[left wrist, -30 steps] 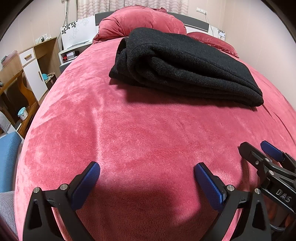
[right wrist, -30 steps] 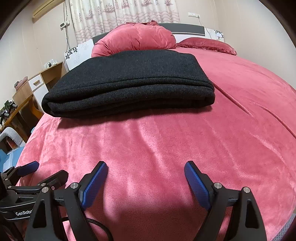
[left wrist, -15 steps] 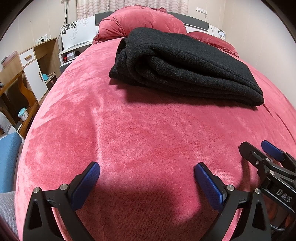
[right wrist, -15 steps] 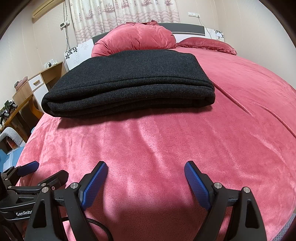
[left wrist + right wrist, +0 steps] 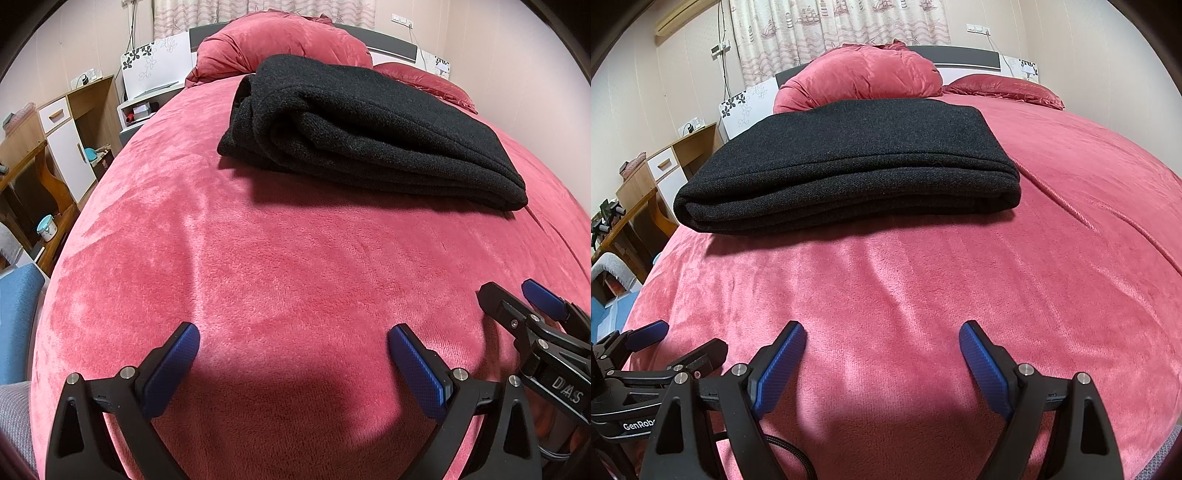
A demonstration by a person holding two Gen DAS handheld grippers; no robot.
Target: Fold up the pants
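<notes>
The black pants point(image 5: 846, 162) lie folded into a thick, flat bundle of several stacked layers on the red bedspread point(image 5: 923, 280), their woolly, slightly fuzzy fabric showing rounded fold edges along the side facing me. In my left view the pants point(image 5: 369, 129) show rolled layers at their near left corner. Behind the pants sits a big red pillow point(image 5: 860, 77) against the headboard, and off to the left of the pants stands a wooden cabinet point(image 5: 70, 136). My left gripper point(image 5: 293, 341) hangs over bare bedspread well in front of the pants, its blue-padded jaws spread wide with nothing between them. My right gripper point(image 5: 882, 339) does the same just beside it, also tilted down toward the bedspread, jaws wide apart and empty. Neither tool touches the pants; both point at them from the near side.
</notes>
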